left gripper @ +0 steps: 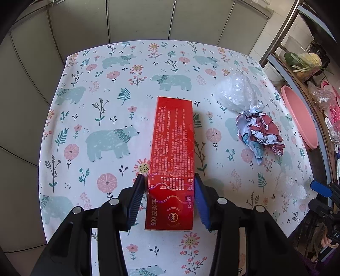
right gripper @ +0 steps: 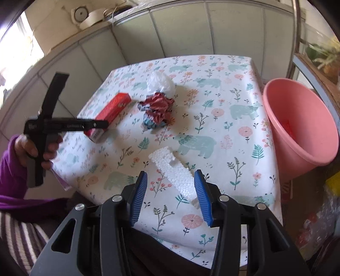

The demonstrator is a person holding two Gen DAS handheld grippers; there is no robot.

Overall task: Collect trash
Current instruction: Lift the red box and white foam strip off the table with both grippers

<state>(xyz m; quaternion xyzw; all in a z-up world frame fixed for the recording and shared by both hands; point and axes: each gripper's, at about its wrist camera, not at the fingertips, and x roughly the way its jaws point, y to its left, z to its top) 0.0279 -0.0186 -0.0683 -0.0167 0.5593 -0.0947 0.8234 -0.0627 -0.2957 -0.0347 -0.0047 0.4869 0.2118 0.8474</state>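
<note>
A red carton (left gripper: 172, 152) lies lengthwise on the bear-print tablecloth (left gripper: 95, 89). My left gripper (left gripper: 167, 180) is open and straddles its near end. The right pad sits against the carton and a thin gap shows at the left pad. The right wrist view shows the same carton (right gripper: 114, 110) under the hand-held left gripper (right gripper: 102, 125). A white foam chunk (right gripper: 174, 169) lies between the fingers of my open right gripper (right gripper: 171, 176), close to the right pad. A crumpled paper ball (left gripper: 261, 131) and a clear plastic bag (left gripper: 235, 93) lie farther back.
A pink basin (right gripper: 297, 118) stands off the table's right edge with something red inside. A cluttered shelf (left gripper: 308, 63) is at the far right. Tiled wall (left gripper: 127, 19) backs the table. A person's purple sleeve (right gripper: 10, 169) and striped fabric show at the left.
</note>
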